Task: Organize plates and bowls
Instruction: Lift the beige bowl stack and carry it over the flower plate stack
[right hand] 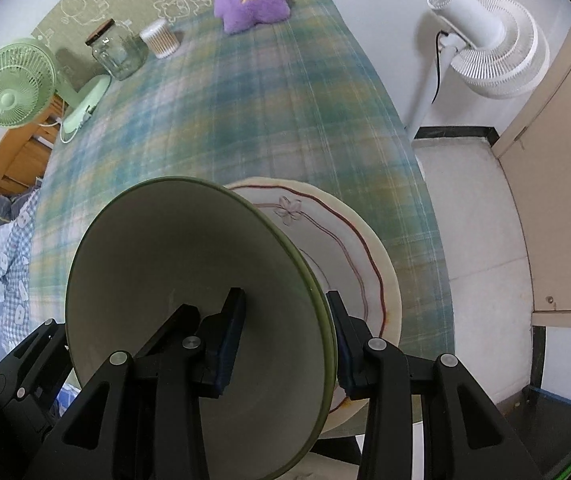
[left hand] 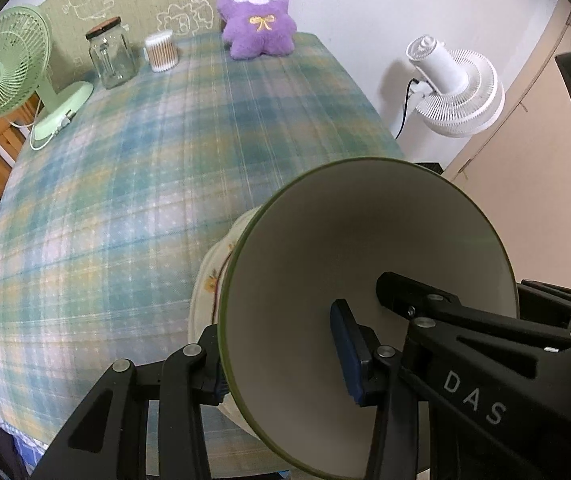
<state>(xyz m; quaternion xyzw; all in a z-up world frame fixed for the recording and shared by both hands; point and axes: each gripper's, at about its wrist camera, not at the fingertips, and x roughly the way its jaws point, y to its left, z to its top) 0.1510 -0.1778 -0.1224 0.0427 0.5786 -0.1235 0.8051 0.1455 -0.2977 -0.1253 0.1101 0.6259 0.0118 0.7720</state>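
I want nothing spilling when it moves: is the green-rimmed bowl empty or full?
Empty. The green-rimmed bowl shows only bare, pale inner wall in both views, with one finger of each pair of tongs inside.

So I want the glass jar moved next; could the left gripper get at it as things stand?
Probably not: the left gripper is shut on the green-rimmed bowl, so its jaws are occupied, though the tablecloth toward the glass jar lies bare.
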